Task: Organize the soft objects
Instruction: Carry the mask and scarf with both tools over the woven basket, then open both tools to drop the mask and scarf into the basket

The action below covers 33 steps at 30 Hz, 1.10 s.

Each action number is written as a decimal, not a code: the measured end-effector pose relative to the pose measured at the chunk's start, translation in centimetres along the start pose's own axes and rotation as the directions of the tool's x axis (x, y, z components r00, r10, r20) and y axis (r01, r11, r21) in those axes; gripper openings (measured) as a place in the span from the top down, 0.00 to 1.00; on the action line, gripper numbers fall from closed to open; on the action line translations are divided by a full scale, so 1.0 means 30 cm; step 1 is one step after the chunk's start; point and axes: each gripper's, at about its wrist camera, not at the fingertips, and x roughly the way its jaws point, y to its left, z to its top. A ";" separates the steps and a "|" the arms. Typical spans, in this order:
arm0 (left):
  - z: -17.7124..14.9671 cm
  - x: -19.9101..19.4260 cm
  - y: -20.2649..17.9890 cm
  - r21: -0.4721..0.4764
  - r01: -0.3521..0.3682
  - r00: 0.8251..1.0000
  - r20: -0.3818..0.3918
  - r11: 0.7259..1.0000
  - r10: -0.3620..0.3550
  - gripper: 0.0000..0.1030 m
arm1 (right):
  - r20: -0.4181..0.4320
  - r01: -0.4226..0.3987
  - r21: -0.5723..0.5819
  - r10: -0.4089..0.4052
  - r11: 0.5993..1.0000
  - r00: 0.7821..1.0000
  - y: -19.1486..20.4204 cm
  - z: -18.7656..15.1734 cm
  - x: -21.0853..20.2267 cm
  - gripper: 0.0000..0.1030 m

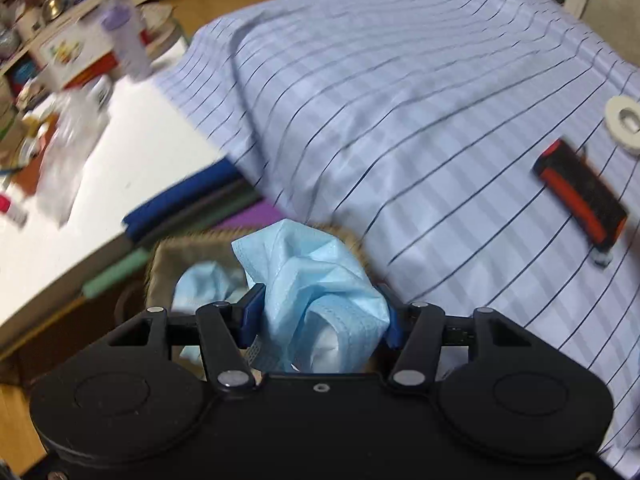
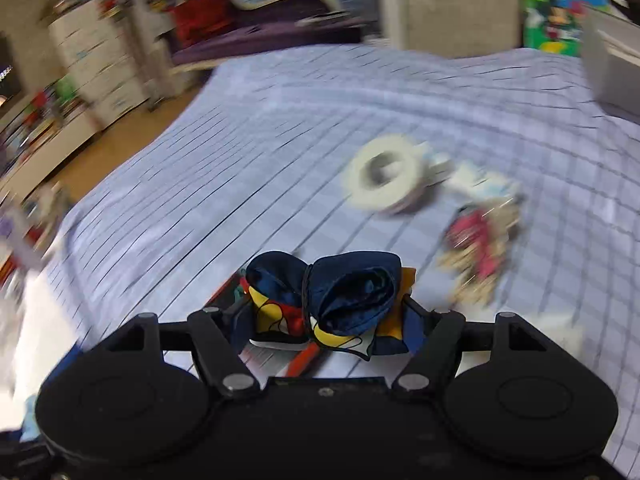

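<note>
My left gripper is shut on a crumpled light blue face mask and holds it over a brown woven basket beside the bed. Another light blue mask lies inside the basket. My right gripper is shut on a bunched navy cloth with yellow, red and white print, held just above the striped bedsheet. The fingers of both grippers are mostly hidden by the fabric.
A white tape roll, a black and orange object and a red and beige soft item lie on the bed. A white table with clutter stands at left; folded blue and green cloths lie by the basket.
</note>
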 end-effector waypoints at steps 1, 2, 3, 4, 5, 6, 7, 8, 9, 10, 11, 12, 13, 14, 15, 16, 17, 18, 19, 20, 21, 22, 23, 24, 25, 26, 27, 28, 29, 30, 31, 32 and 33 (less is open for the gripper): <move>-0.021 0.003 0.017 -0.007 -0.009 1.000 -0.008 1.000 0.009 0.47 | -0.015 -0.024 -0.019 0.024 1.000 1.000 0.039 -0.034 -0.014 0.32; -0.048 0.001 0.036 -0.015 -0.014 1.000 -0.012 1.000 0.013 0.47 | -0.034 -0.053 -0.034 0.051 0.998 0.998 0.076 -0.070 -0.027 0.32; -0.063 0.005 0.048 -0.021 -0.014 1.000 -0.019 1.000 0.014 0.47 | -0.057 -0.083 -0.049 0.081 0.995 0.995 0.111 -0.105 -0.037 0.32; -0.079 0.008 0.062 -0.026 -0.010 1.000 -0.029 1.000 0.010 0.47 | -0.082 -0.114 -0.061 0.109 0.992 0.991 0.147 -0.141 -0.047 0.32; -0.097 0.006 0.079 -0.036 -0.001 0.999 -0.036 0.999 0.000 0.47 | -0.108 -0.141 -0.071 0.133 0.987 0.985 0.182 -0.176 -0.056 0.32; -0.110 0.006 0.096 -0.050 0.009 0.999 -0.045 0.999 -0.011 0.47 | -0.133 -0.164 -0.082 0.153 0.983 0.979 0.219 -0.211 -0.064 0.32; -0.123 0.006 0.113 -0.064 0.016 0.998 -0.052 0.998 -0.020 0.47 | -0.156 -0.185 -0.096 0.169 0.978 0.973 0.252 -0.243 -0.074 0.32; -0.131 0.011 0.131 -0.075 0.018 0.998 -0.056 0.997 -0.022 0.47 | -0.176 -0.200 -0.113 0.179 0.973 0.968 0.290 -0.277 -0.084 0.31; -0.141 0.008 0.144 -0.084 0.013 0.998 -0.055 0.996 -0.017 0.47 | -0.194 -0.211 -0.127 0.184 0.969 0.964 0.325 -0.308 -0.091 0.31; -0.151 0.008 0.158 -0.091 0.003 0.999 -0.053 0.996 -0.008 0.47 | -0.211 -0.220 -0.139 0.189 0.965 0.959 0.357 -0.339 -0.098 0.31; -0.164 0.007 0.170 -0.097 -0.007 0.999 -0.051 0.995 0.002 0.47 | -0.228 -0.232 -0.148 0.195 0.961 0.954 0.385 -0.364 -0.101 0.31; -0.172 0.007 0.183 -0.105 -0.014 0.999 -0.051 0.994 0.009 0.47 | -0.246 -0.242 -0.153 0.200 0.958 0.948 0.409 -0.385 -0.100 0.31; -0.180 0.009 0.196 -0.113 -0.016 0.999 -0.052 0.993 0.010 0.47 | -0.263 -0.249 -0.155 0.203 0.956 0.943 0.435 -0.404 -0.096 0.31; -0.190 0.011 0.209 -0.122 -0.017 0.998 -0.055 0.992 0.011 0.47 | -0.276 -0.254 -0.156 0.205 0.955 0.939 0.456 -0.418 -0.092 0.32; -0.199 0.011 0.223 -0.132 -0.019 0.998 -0.056 0.991 0.012 0.47 | -0.287 -0.256 -0.159 0.203 0.954 0.936 0.477 -0.437 -0.093 0.31; -0.208 0.012 0.237 -0.139 -0.023 0.998 -0.054 0.990 0.016 0.47 | -0.294 -0.253 -0.164 0.197 0.953 0.935 0.500 -0.451 -0.088 0.31; -0.216 0.012 0.250 -0.145 -0.029 0.998 -0.051 0.989 0.021 0.47 | -0.298 -0.248 -0.171 0.190 0.954 0.935 0.517 -0.458 -0.084 0.31; -0.223 0.013 0.263 -0.151 -0.033 0.998 -0.051 0.988 0.026 0.47 | -0.300 -0.243 -0.177 0.183 0.954 0.936 0.534 -0.463 -0.081 0.31; -0.229 0.015 0.276 -0.160 -0.033 0.998 -0.052 0.987 0.025 0.47 | -0.303 -0.240 -0.183 0.178 0.953 0.936 0.548 -0.463 -0.074 0.31; -0.232 0.019 0.291 -0.172 -0.027 0.998 -0.055 0.985 0.018 0.47 | -0.306 -0.238 -0.187 0.174 0.953 0.936 0.561 -0.464 -0.071 0.31; -0.235 0.022 0.306 -0.185 -0.020 0.998 -0.056 0.983 0.010 0.47 | -0.308 -0.236 -0.191 0.170 0.953 0.936 0.572 -0.464 -0.069 0.31; -0.237 0.025 0.320 -0.197 -0.018 0.998 -0.056 0.980 0.007 0.47 | -0.308 -0.235 -0.198 0.167 0.952 0.937 0.585 -0.472 -0.071 0.31; -0.236 0.030 0.330 -0.204 -0.020 0.998 -0.055 0.979 0.009 0.47 | -0.307 -0.232 -0.205 0.163 0.951 0.938 0.598 -0.472 -0.068 0.31; -0.234 0.034 0.339 -0.208 -0.024 0.998 -0.056 0.978 0.013 0.47 | -0.306 -0.229 -0.211 0.158 0.950 0.939 0.611 -0.471 -0.066 0.31; -0.231 0.039 0.347 -0.212 -0.029 0.998 -0.058 0.977 0.017 0.47 | -0.307 -0.226 -0.216 0.154 0.950 0.939 0.625 -0.469 -0.056 0.31; -0.228 0.042 0.355 -0.216 -0.028 0.998 -0.057 0.976 0.016 0.47 | -0.308 -0.223 -0.218 0.150 0.950 0.939 0.635 -0.467 -0.049 0.31; -0.224 0.047 0.362 -0.219 -0.026 0.998 -0.058 0.975 0.013 0.47 | -0.310 -0.220 -0.219 0.146 0.950 0.939 0.645 -0.464 -0.040 0.31; -0.221 0.050 0.369 -0.223 -0.025 0.998 -0.060 0.974 0.012 0.47 | -0.313 -0.218 -0.220 0.143 0.951 0.939 0.649 -0.461 -0.032 0.31; -0.219 0.054 0.376 -0.228 -0.027 0.998 -0.062 0.973 0.013 0.47 | -0.315 -0.214 -0.220 0.138 0.952 0.939 0.656 -0.459 -0.021 0.31; -0.216 0.058 0.381 -0.231 -0.030 0.998 -0.063 0.973 0.016 0.47 | -0.317 -0.211 -0.222 0.134 0.952 0.939 0.664 -0.457 -0.009 0.31; -0.213 0.063 0.387 -0.234 -0.032 0.998 -0.064 0.972 0.018 0.47 | -0.319 -0.209 -0.226 0.130 0.952 0.939 0.671 -0.456 0.001 0.31; -0.211 0.068 0.392 -0.237 -0.033 0.998 -0.067 0.971 0.017 0.47 | -0.320 -0.206 -0.230 0.126 0.951 0.939 0.678 -0.455 0.010 0.31; -0.209 0.075 0.396 -0.239 -0.034 0.997 -0.071 0.970 0.017 0.47 | -0.322 -0.205 -0.235 0.123 0.950 0.939 0.687 -0.455 0.019 0.31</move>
